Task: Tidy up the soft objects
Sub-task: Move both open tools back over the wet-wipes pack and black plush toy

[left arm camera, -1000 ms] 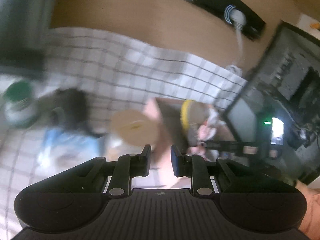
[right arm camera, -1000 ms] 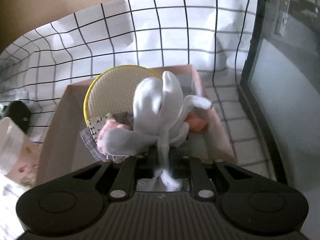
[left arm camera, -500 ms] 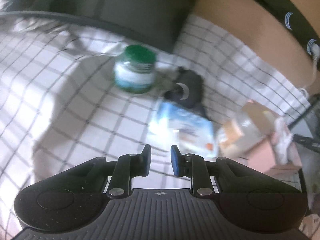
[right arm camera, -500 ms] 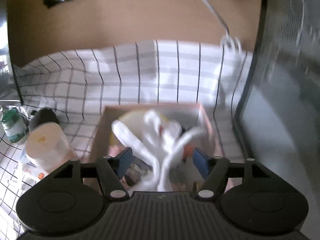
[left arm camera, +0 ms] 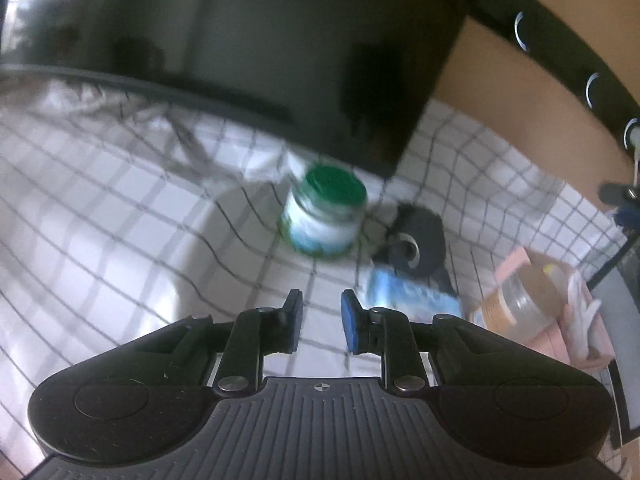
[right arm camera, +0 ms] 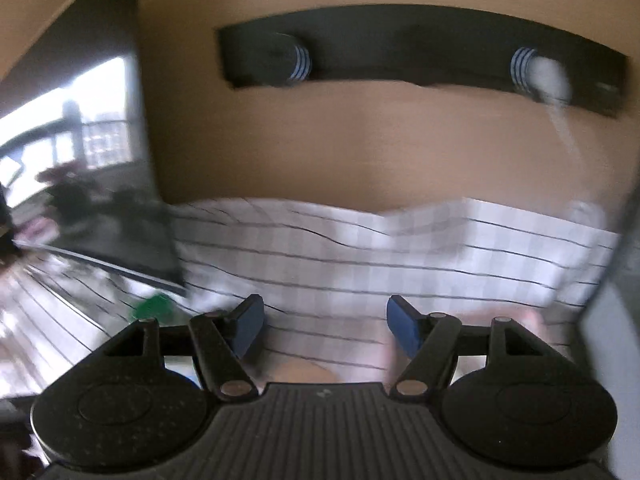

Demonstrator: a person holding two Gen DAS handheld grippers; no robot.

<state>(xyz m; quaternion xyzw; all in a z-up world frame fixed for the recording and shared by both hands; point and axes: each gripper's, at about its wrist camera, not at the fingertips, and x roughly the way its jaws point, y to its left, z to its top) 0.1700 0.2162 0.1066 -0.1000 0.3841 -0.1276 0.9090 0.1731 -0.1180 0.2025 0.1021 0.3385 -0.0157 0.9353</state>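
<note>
My left gripper (left arm camera: 321, 312) hovers over the checked cloth (left arm camera: 120, 240), its jaws narrowly open with nothing between them. Just ahead stand a green-lidded jar (left arm camera: 324, 216), a dark soft bundle (left arm camera: 420, 244) and a blue packet (left arm camera: 412, 300). At the far right is the pink box (left arm camera: 576, 360), with a white soft thing (left arm camera: 580, 308) lying in it. My right gripper (right arm camera: 324, 324) is raised above the cloth (right arm camera: 360, 248). It is open and empty, and the view is blurred. The pink box is mostly hidden below it.
A dark monitor (left arm camera: 280, 60) stands behind the jar. A clear lidded tub (left arm camera: 516, 308) sits against the pink box. A black hook rail (right arm camera: 420, 48) hangs on the tan wall, and a dark panel (right arm camera: 616, 340) borders the right side.
My right gripper opened, let the white soft thing fall into the pink box, then rose until the box dropped from view. My left gripper swung from the box to the jar, its gap unchanged.
</note>
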